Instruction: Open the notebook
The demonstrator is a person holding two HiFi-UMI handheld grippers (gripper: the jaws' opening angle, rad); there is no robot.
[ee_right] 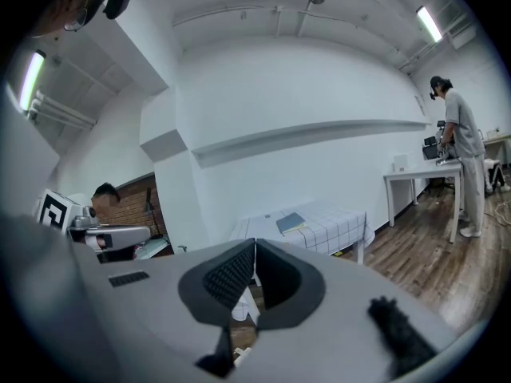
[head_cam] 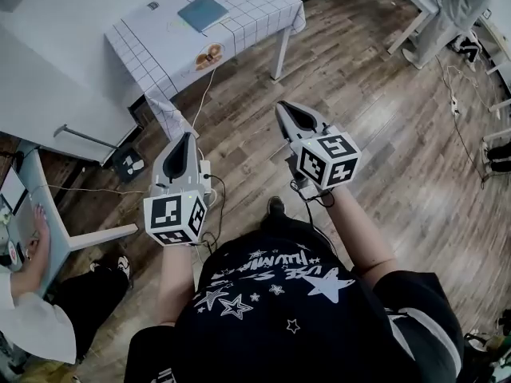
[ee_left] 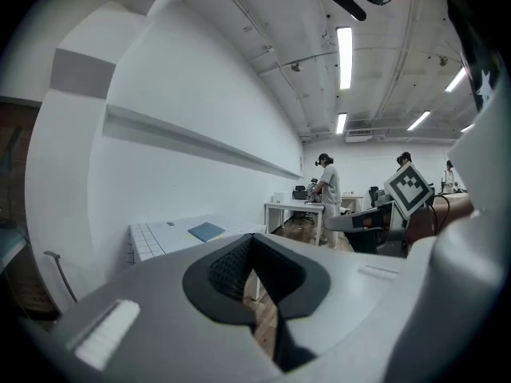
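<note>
A blue-grey notebook [head_cam: 202,12] lies closed on a table with a white checked cloth [head_cam: 239,22] at the top of the head view. It also shows as the notebook [ee_left: 207,231] in the left gripper view and as the notebook [ee_right: 291,223] in the right gripper view. My left gripper [head_cam: 188,137] and right gripper [head_cam: 284,107] are held out over the wooden floor, well short of the table. Both point toward it with their jaw tips together and nothing between them.
A person [head_cam: 455,6] stands at white desks at the top right, another person [head_cam: 36,294] sits at a desk on the left. Cables [head_cam: 209,206] run over the wooden floor beside a black box [head_cam: 132,164]. A white wall [head_cam: 56,46] backs the table.
</note>
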